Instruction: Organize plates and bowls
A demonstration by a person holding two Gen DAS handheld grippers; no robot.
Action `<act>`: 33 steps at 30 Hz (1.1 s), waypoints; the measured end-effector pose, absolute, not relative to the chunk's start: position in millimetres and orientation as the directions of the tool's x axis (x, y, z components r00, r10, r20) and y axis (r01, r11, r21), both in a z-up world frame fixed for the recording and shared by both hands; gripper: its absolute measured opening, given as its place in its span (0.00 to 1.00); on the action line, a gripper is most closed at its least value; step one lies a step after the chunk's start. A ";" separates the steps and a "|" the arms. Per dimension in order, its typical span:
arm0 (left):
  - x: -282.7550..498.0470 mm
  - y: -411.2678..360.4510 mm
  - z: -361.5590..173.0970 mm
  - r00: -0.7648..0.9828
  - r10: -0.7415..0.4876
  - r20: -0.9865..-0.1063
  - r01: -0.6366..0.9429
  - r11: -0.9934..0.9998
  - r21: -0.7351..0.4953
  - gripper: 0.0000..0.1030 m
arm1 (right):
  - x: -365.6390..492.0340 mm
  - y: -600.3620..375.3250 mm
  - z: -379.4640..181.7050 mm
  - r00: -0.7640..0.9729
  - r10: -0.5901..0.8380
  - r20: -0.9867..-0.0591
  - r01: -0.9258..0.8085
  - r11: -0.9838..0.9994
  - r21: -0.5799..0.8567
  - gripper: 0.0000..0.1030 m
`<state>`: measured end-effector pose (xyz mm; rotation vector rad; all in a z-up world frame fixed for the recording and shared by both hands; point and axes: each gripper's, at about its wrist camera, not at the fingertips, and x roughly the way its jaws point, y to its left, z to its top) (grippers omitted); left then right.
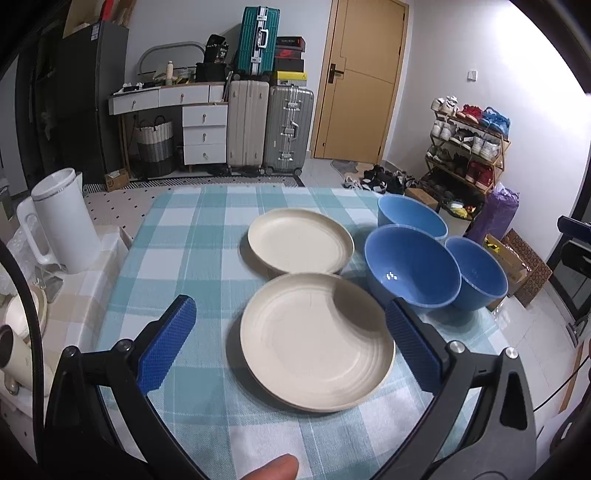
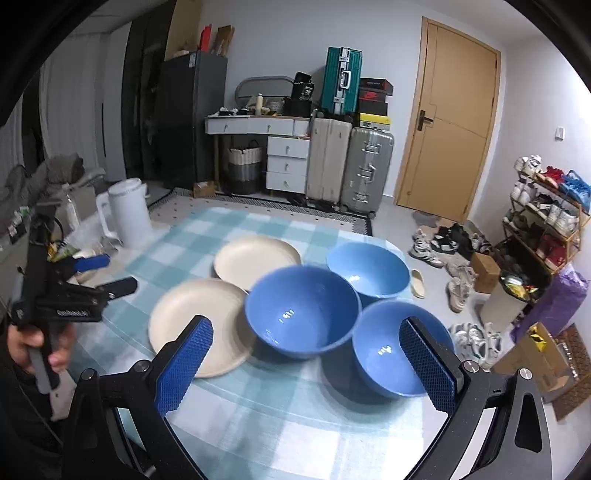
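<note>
R gripper (image 2: 306, 363) wide open above 3 bowls (image 2: 301, 312), 2 plates (image 2: 195, 321).

shoe boxes (image 1: 290, 51): red swoosh logo on one black box, white print on the top one, too small to read
teal suitcase (image 1: 257, 40): white tags on the frame, print illegible
fridge (image 1: 94, 31): white sticker near the top edge, illegible
left tongs (image 2: 101, 274): white lettering on the black body in the right wrist view, too blurred to read
rest: no readable text or numbers
</note>
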<state>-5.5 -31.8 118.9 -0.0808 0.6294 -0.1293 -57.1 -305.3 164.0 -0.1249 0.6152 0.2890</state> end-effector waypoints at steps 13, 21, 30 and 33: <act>39.0 -8.9 146.4 0.798 -0.090 -0.596 0.036 0.994 -0.101 0.99 | -7.0 -259.8 216.2 0.773 0.279 -0.570 -0.368 0.929 -0.044 1.00; 81.7 3.9 148.8 0.779 -0.074 -0.622 0.005 0.994 -0.113 0.99 | 55.0 -245.8 205.9 0.709 0.325 -0.626 -0.393 0.919 0.032 1.00; 133.3 21.4 136.2 0.742 -0.063 -0.667 -0.042 0.989 -0.139 0.99 | 138.4 -234.4 192.0 0.629 0.329 -0.704 -0.384 0.919 0.086 1.00; 149.0 27.0 128.5 0.727 -0.055 -0.685 -0.058 0.988 -0.140 0.99 | 166.0 -228.8 181.0 0.596 0.332 -0.731 -0.382 0.918 0.105 1.00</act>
